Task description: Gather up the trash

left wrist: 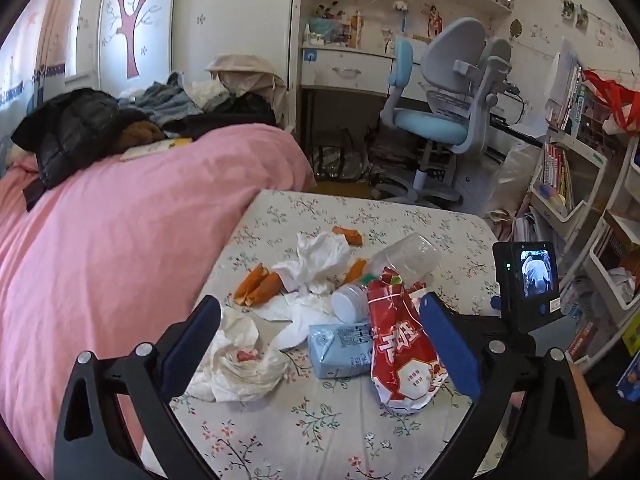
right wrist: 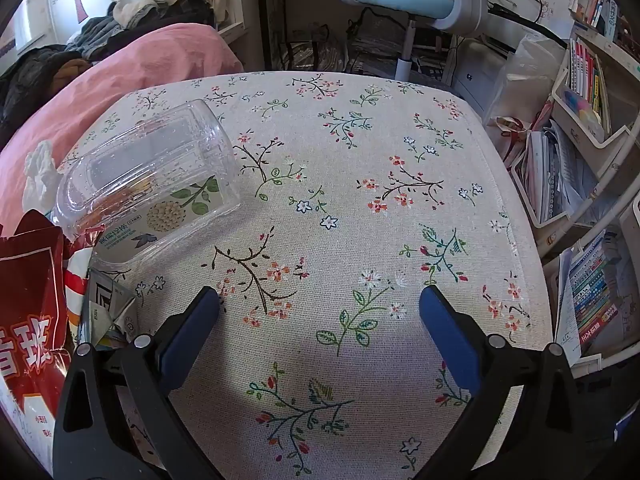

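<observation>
— Looking from the left wrist, what does one see on the counter?

— A heap of trash lies on its flowered cloth. A red snack bag lies in front, and a light blue carton touches its left side. Behind them is a small bottle with a white cap, and a clear plastic bottle lies on its side further back. White crumpled tissues are in the middle, one more tissue wad lies nearer, and orange peels are scattered among them.

— How does the left claw stand?

— Its jaws are spread wide and hold nothing. It hovers over the heap; the carton and the red bag appear between its fingers, not touched.

— And the right claw?

— It is also wide apart and empty, above a bare part of the cloth. The clear bottle and the red bag are to its left, apart from it.

— What is around the counter?

— A pink bed is on the left, a blue desk chair behind, and bookshelves on the right.
</observation>
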